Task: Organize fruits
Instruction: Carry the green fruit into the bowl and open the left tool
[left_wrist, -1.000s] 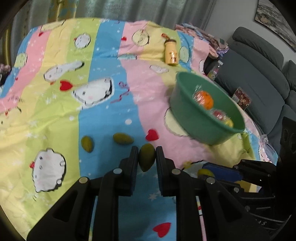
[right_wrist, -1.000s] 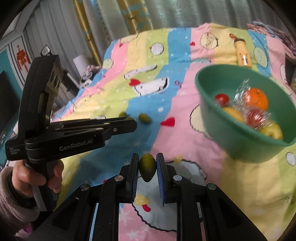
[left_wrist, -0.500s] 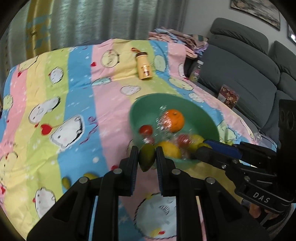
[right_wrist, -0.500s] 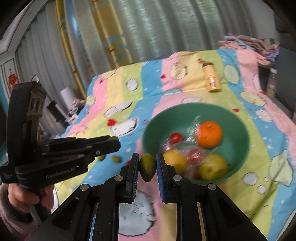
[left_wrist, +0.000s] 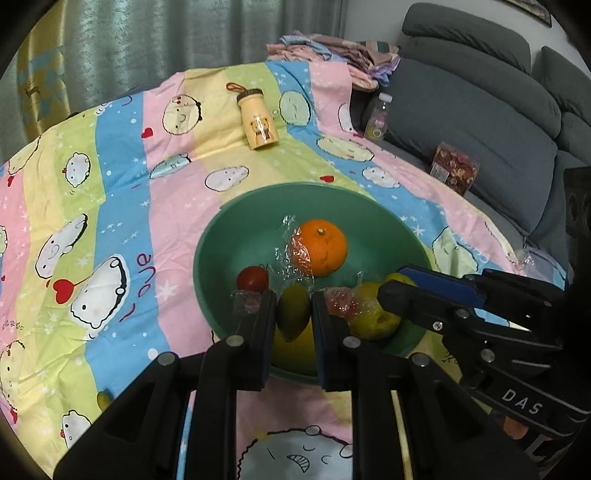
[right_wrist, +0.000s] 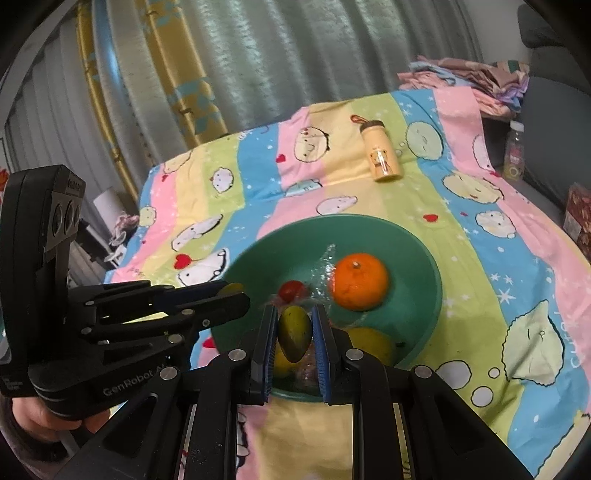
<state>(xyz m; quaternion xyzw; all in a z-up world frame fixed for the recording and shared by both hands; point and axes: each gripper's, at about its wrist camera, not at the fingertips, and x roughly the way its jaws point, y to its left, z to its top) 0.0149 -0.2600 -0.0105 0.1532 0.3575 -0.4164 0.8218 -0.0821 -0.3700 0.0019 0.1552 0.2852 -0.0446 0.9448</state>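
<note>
Gripping: left claw (left_wrist: 293, 314) clamps green fruit (left_wrist: 293, 312), long axis upright; right claw (right_wrist: 294, 334) clamps green mango (right_wrist: 294, 334), upright

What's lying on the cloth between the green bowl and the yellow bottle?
Nothing: in both wrist views only bare striped cartoon bedsheet lies between the round green plastic bowl and the small yellow bear-print bottle.

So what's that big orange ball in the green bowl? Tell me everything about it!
That is an orange, round and bright, with dimpled peel and a small greenish stem dimple facing up. It sits loose toward the back of the green bowl, the biggest fruit there. Crinkly clear plastic wrap clings to its side. A small red tomato lies nearby, apart from it. Neither gripper touches the orange.
</note>
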